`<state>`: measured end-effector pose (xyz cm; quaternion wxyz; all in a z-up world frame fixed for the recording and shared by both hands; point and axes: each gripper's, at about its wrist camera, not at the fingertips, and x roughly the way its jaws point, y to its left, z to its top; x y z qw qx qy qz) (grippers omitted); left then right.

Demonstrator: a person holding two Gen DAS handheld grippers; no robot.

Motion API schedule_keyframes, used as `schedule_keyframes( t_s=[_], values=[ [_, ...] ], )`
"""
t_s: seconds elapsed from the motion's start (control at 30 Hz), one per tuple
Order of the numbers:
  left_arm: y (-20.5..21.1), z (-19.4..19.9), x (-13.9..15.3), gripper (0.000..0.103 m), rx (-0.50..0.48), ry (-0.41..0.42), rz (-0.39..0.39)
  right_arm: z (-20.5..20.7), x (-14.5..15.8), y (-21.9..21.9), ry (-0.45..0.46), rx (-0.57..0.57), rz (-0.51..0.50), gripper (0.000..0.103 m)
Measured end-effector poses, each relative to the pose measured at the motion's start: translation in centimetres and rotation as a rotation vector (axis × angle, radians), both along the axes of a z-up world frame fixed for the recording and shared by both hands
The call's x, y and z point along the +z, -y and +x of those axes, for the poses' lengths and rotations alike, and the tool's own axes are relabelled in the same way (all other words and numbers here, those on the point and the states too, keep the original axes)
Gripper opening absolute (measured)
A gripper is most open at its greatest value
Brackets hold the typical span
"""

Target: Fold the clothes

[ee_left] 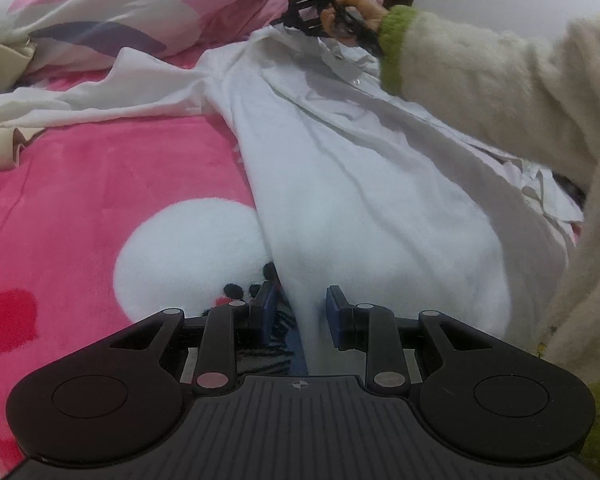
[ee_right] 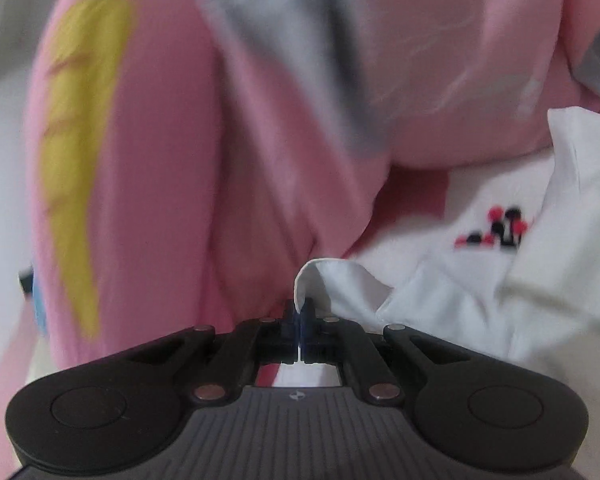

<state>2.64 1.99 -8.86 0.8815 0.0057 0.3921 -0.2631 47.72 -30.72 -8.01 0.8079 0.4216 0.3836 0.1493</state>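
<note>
Right gripper (ee_right: pixel 300 312) is pinched tight on a thin edge of the white garment (ee_left: pixel 360 200), at its far end by the pink quilt (ee_right: pixel 160 160). Left gripper (ee_left: pixel 300 312) has its blue pads (ee_left: pixel 334 304) a little apart, with the near end of the cloth bunched between them; I cannot tell if they squeeze it. That white cloth lies stretched across the pink blanket (ee_left: pixel 100 184). A hand (ee_left: pixel 364 12) in a fuzzy cream sleeve (ee_left: pixel 480 80) holds the far tool.

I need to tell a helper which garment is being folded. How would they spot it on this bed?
On the pink blanket with a white circle, it is the long white garment running away from the left gripper. Unlike the pink patterned bedding behind, it is plain white.
</note>
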Motion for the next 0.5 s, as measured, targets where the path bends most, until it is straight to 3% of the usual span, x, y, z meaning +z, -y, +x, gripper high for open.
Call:
schedule_keyframes(
  t_s=[0.1, 0.17, 0.2, 0.3, 0.43, 0.5],
  values=[
    [0.1, 0.0, 0.0, 0.026, -0.002, 0.001, 0.008, 2.0, -2.3, 1.4, -0.087, -0.028, 0.074, 0.009],
    [0.2, 0.0, 0.0, 0.027, -0.002, 0.001, 0.011, 3.0, -3.9, 2.3, -0.147, -0.042, 0.128, 0.03],
    [0.2, 0.0, 0.0, 0.027, -0.002, 0.001, 0.012, 2.8, -4.0, 2.4, -0.149, -0.039, 0.146, 0.032],
    [0.2, 0.0, -0.1, 0.027, -0.004, 0.007, 0.015, 1.5, -2.2, 2.6, -0.103, 0.013, 0.115, 0.051],
    [0.0, 0.1, -0.2, 0.027, -0.006, 0.011, 0.006, -2.5, 2.1, 3.6, -0.004, 0.072, -0.006, 0.054],
    [-0.1, 0.2, -0.3, 0.027, -0.005, 0.01, -0.003, -5.0, 3.3, 4.2, -0.007, 0.07, -0.07, 0.054]
  ],
)
